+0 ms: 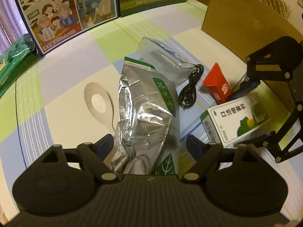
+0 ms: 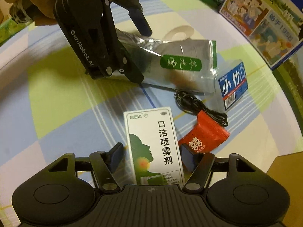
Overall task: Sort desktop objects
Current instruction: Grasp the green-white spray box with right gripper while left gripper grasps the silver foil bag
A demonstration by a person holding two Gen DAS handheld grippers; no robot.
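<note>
The left gripper point(image 1: 149, 143) stands spread wide over the near end of a crinkled silver foil pouch point(image 1: 144, 109) with a green label, its blue pads on either side and neither clearly pressing the foil; the pouch lies flat on the pastel checked tablecloth point(image 1: 62, 71), its far end overlapping a clear zip bag point(image 1: 161, 58); a round paper tag point(image 1: 98, 100) lies just left of it, a coiled black cable point(image 1: 191, 87) just right; the right gripper point(image 2: 151, 156) is likewise open, its pads flanking a white and green spray box point(image 2: 157, 145) without visibly gripping it; a red sachet point(image 2: 204, 136) touches the box's right side, under the cable's end; a blue milk carton point(image 1: 62, 13) and a brown cardboard box point(image 1: 242, 15) stand at the table's far edge.
</note>
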